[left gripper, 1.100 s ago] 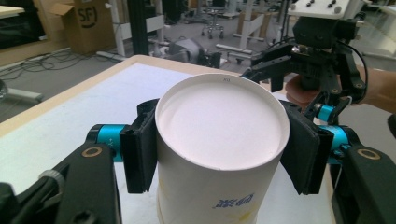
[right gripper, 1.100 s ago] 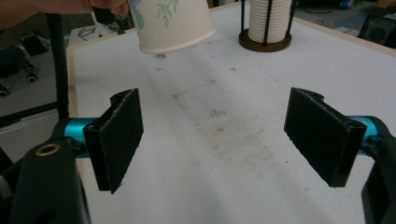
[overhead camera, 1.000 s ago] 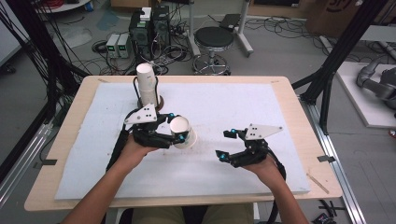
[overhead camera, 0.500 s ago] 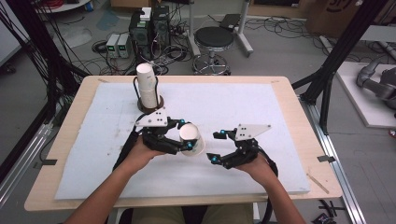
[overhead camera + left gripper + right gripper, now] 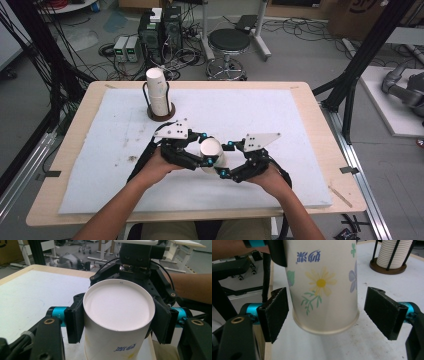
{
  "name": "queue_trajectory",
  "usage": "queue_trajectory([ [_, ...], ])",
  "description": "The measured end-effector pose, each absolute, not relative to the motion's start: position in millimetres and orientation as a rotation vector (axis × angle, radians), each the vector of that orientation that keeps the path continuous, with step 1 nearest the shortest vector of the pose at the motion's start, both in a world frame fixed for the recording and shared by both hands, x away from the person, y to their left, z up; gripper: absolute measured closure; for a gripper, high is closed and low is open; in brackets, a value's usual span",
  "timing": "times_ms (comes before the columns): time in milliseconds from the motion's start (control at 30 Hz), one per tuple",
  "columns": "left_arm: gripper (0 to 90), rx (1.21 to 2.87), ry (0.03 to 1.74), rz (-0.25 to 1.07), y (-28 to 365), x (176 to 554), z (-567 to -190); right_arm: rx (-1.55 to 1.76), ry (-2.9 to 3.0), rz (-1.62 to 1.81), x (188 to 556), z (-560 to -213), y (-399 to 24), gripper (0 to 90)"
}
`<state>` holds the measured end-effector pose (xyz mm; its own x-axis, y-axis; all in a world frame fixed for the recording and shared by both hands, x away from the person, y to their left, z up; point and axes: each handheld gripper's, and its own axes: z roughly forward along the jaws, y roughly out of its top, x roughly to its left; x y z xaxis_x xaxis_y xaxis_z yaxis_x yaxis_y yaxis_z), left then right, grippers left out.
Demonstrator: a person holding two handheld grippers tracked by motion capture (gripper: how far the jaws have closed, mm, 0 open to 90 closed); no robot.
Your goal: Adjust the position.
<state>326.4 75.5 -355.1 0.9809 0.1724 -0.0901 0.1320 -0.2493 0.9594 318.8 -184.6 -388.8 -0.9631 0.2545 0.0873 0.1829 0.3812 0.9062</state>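
Observation:
A paper cup (image 5: pixel 210 148) printed with flowers is held upside down, its white base (image 5: pixel 117 306) up and its rolled rim (image 5: pixel 325 327) down, just above the white mat (image 5: pixel 280 115). My left gripper (image 5: pixel 207 150) is shut on it, with its black pads (image 5: pixel 74 320) pressed on both sides near the base. In the right gripper view, one left finger (image 5: pixel 277 251) grips the cup's upper wall. My right gripper (image 5: pixel 225 159) faces the left one and is open. Its pads (image 5: pixel 275 312) stand on either side of the cup's rim end, with gaps on both sides.
A stack of white cups (image 5: pixel 157 92) stands in a wire holder on a round wooden base (image 5: pixel 388 268) at the mat's far left. The wooden table edge (image 5: pixel 320 117) frames the mat. A stool (image 5: pixel 227 42), boxes and cables lie on the floor beyond.
Both hands have come together at the middle of the mat. The left gripper brought the cup rightward and nearer. The right gripper moved left until its open jaws flank the cup.

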Motion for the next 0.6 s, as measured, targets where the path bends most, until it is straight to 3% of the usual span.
queue_trajectory([
  [600,35.6,1.823,0.235,0.012,69.2,324.2,-358.7,0.35,2.588,1.684,319.3,-392.2,-179.6,31.8],
])
